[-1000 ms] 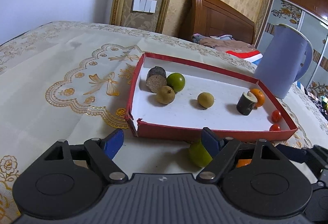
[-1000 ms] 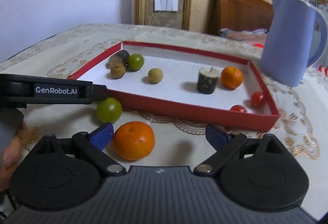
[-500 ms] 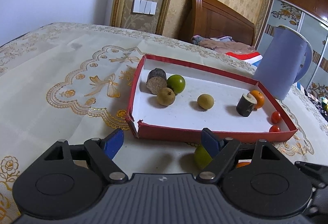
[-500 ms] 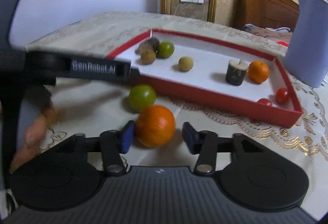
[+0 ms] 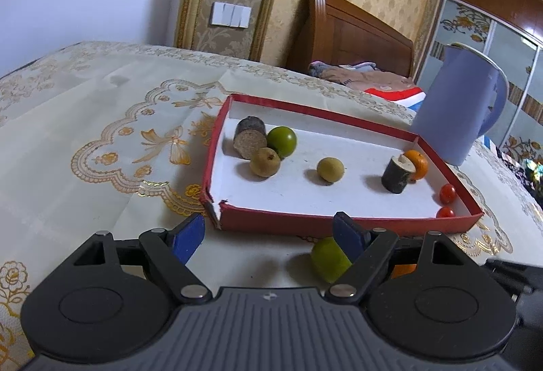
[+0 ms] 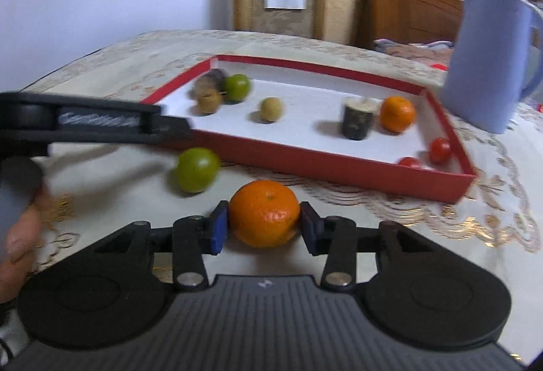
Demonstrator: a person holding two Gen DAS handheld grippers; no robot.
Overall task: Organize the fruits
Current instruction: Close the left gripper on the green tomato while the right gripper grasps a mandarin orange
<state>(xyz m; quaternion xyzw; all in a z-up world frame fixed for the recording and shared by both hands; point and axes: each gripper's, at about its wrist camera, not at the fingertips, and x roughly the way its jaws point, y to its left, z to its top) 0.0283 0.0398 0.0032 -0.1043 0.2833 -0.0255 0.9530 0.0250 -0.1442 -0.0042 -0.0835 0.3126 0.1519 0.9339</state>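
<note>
Right tongs [image 6: 261,228] clamp a glossy, dimpled mandarin [image 6: 264,213]; left tongs [image 5: 269,235] gape wide.

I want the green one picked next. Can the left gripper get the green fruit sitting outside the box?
Probably yes: the left gripper is open, and the green fruit lies by its right finger, nothing between.

A lavender jug [image 5: 458,106] stands on the embroidered cloth [image 5: 101,119] covering the surface. Behind are a wooden headboard [image 5: 353,35], what looks like bundled clothing [image 5: 366,75], and a wall switch [image 5: 230,14].
</note>
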